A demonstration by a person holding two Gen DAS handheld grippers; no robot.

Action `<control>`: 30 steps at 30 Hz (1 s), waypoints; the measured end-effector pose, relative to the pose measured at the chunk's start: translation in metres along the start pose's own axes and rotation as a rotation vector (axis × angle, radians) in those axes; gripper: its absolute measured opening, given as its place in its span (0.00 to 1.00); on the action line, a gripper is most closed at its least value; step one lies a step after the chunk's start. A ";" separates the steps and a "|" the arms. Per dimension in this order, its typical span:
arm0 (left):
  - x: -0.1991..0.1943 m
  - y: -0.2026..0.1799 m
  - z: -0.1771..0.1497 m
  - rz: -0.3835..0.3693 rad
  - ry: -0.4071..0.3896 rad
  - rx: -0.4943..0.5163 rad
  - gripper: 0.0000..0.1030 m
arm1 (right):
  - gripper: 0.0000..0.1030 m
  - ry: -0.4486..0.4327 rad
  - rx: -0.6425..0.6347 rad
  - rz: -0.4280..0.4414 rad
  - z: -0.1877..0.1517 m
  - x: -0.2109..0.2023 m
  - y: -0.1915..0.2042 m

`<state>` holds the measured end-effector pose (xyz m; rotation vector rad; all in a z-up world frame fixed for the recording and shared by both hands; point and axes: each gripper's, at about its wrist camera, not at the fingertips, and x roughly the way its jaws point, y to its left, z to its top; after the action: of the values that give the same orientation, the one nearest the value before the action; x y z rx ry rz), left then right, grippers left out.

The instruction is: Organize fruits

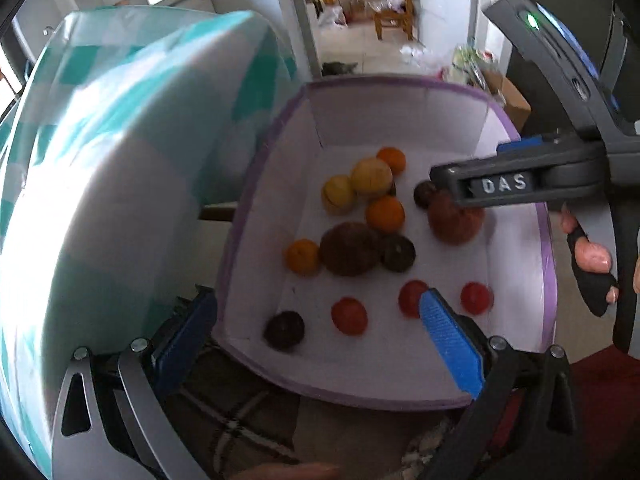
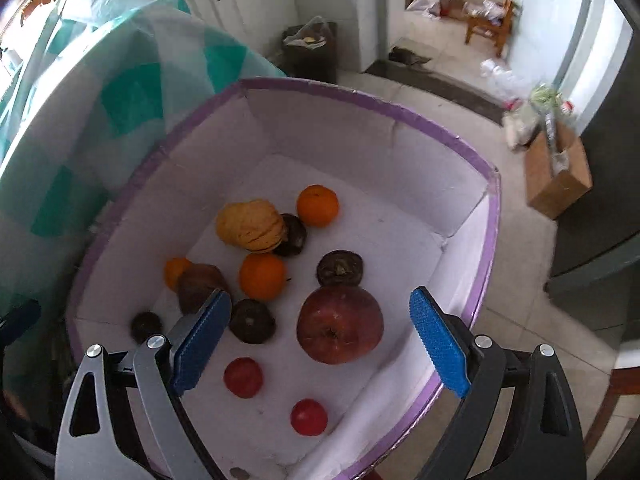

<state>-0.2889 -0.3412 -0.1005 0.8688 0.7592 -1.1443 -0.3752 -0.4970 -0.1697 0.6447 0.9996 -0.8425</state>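
Observation:
A white box with a purple rim [image 1: 400, 82] [image 2: 360, 98] holds several fruits: oranges [image 1: 385, 213] [image 2: 262, 276], yellow fruit [image 1: 371, 176] [image 2: 252, 225], a big red apple [image 1: 454, 222] [image 2: 340, 324], small red fruits [image 1: 349, 315] [image 2: 243, 377] and dark round fruits [image 1: 397, 253] [image 2: 340, 267]. My left gripper [image 1: 320, 344] is open and empty above the box's near edge. My right gripper [image 2: 320, 344] is open and empty, its fingers either side of the apple and above it. It also shows in the left wrist view [image 1: 480, 188] over the apple.
A table with a teal checked cloth [image 1: 120, 140] [image 2: 100, 100] stands left of the box. A cardboard box [image 2: 560, 176] and bags lie on the tiled floor at the right. A small wooden chair [image 2: 490, 20] stands in the far room.

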 end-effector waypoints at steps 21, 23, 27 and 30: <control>0.025 -0.012 -0.012 -0.029 0.041 0.010 0.99 | 0.85 0.028 0.023 0.013 -0.007 0.018 0.007; 0.026 -0.013 -0.012 -0.029 0.042 0.010 0.99 | 0.85 0.035 0.024 0.016 -0.008 0.020 0.008; 0.027 -0.013 -0.013 -0.032 0.046 0.010 0.99 | 0.85 0.038 0.022 0.017 -0.009 0.022 0.009; 0.027 -0.014 -0.013 -0.033 0.047 0.010 0.99 | 0.85 0.041 0.022 0.017 -0.010 0.023 0.010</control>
<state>-0.2962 -0.3437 -0.1324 0.8971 0.8095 -1.1607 -0.3649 -0.4912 -0.1936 0.6906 1.0216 -0.8295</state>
